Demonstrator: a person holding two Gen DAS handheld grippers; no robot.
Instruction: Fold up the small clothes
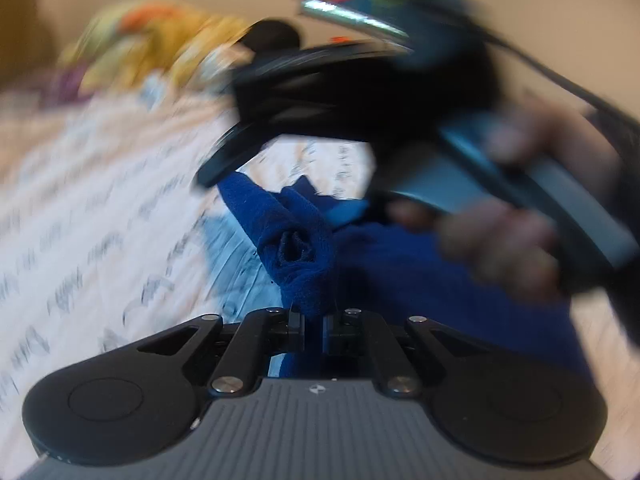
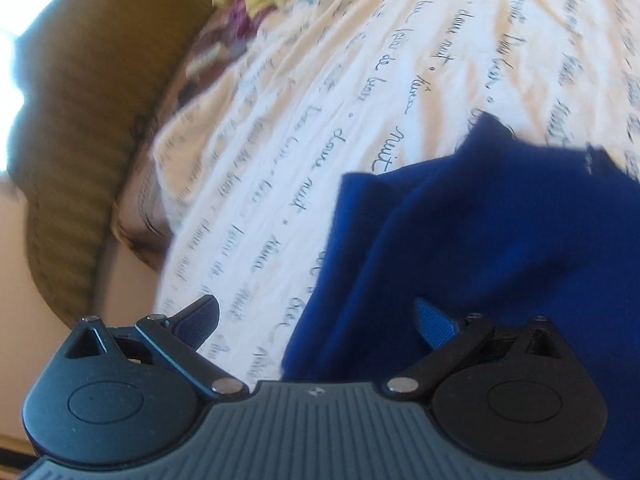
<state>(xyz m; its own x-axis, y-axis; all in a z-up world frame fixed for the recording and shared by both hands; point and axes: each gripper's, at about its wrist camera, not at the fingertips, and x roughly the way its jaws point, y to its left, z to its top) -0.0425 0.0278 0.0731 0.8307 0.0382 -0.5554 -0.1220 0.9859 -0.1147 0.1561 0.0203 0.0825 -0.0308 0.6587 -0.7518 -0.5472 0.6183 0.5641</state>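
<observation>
the left gripper (image 1: 314, 330) is clamped on a bunched dark blue knit garment (image 1: 304, 240) above the script-printed white bedsheet (image 1: 100, 200); the right gripper (image 2: 316, 320) stands apart. folding looks barely begun.

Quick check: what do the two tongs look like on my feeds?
Both match: grey ribbed body, black round pivot discs, black linkage bars with silver pins. The right tongs have blue ridged pads. The left tongs show black fingertips; pad colour can't be told.

Left gripper (image 1: 314, 330) jaws pinched together; right gripper (image 2: 320, 320) jaws spread wide.
</observation>
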